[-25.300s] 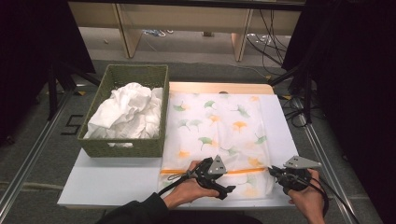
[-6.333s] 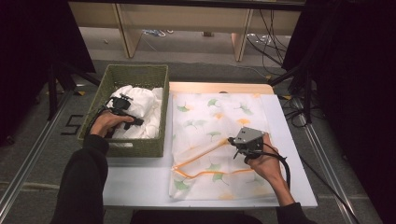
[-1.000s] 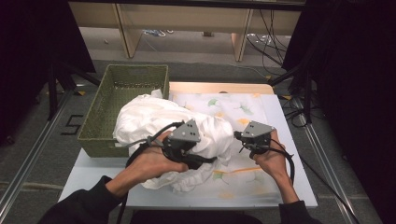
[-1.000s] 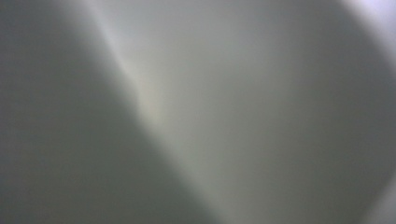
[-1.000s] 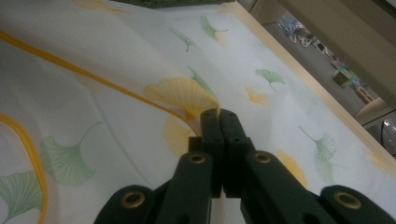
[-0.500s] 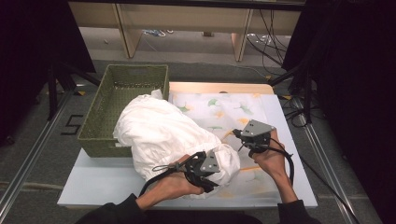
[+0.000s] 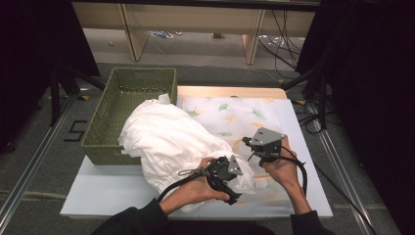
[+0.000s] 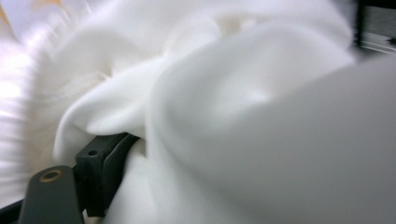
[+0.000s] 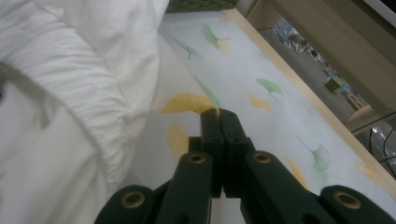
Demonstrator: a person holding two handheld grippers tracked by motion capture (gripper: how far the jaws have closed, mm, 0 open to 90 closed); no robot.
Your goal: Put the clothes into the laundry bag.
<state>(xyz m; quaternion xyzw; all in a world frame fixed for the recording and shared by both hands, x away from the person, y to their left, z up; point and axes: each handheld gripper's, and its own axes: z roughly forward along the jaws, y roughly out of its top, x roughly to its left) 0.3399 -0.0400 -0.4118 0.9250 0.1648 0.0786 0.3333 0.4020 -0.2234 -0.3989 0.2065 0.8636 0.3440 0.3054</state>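
A bulky white sheet (image 7: 171, 142) is spread from the green basket (image 7: 105, 132) across the bench, with the left gripper (image 7: 234, 182) jaws just opened amid its folds and the right gripper (image 7: 247, 143) jaws clenched over the leaf-patterned cloth (image 7: 244, 110).

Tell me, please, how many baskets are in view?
1. The green basket stands at the table's left, partly under the white cloth. The cloth may hide smaller things.
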